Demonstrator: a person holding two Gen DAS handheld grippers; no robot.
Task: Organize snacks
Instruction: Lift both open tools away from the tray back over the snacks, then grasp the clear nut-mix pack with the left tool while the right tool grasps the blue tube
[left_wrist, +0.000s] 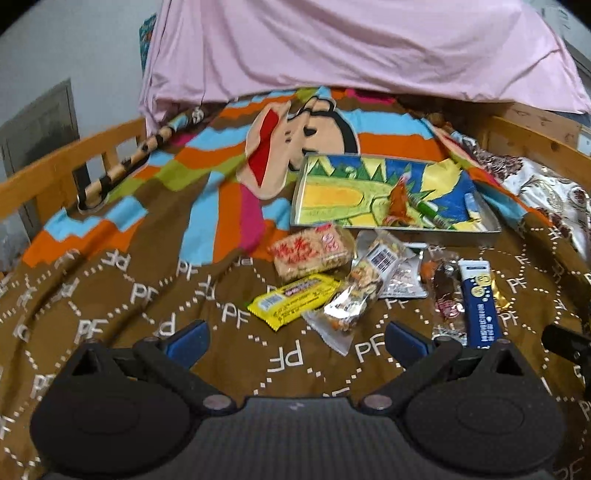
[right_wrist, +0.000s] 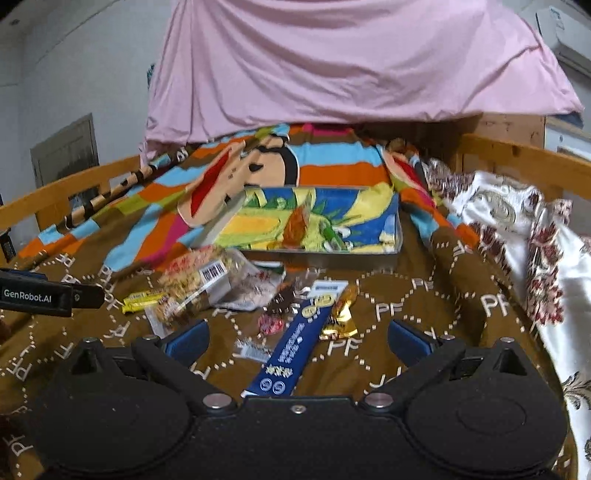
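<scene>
Left wrist view: your left gripper (left_wrist: 295, 341) hung wide open over the blanket (left_wrist: 110, 295), holding nothing, touching nothing. Snack pile sat just ahead: yellow bar (left_wrist: 293, 301), rice cracker pack (left_wrist: 314, 251), clear nut-mix bag (left_wrist: 356, 291), blue tube (left_wrist: 480, 302). Tray (left_wrist: 487, 225) lay beyond them toward the bed's far end, w/ an orange packet (left_wrist: 399, 201) and a green pen-like item already inside.

Risk: packs overlapped, so a careless pinch could've grabbed two or dragged the slick wrappers across soft bedding.

Right wrist view: your right gripper (right_wrist: 297, 341) was equally spread, empty, w/ the blue tube (right_wrist: 295, 343) lying between its fingers but untouched, gold wrapper (right_wrist: 341, 314) just beside. Closing there might've caught the tube off-centre & tipped it, or snagged the blanket.
</scene>
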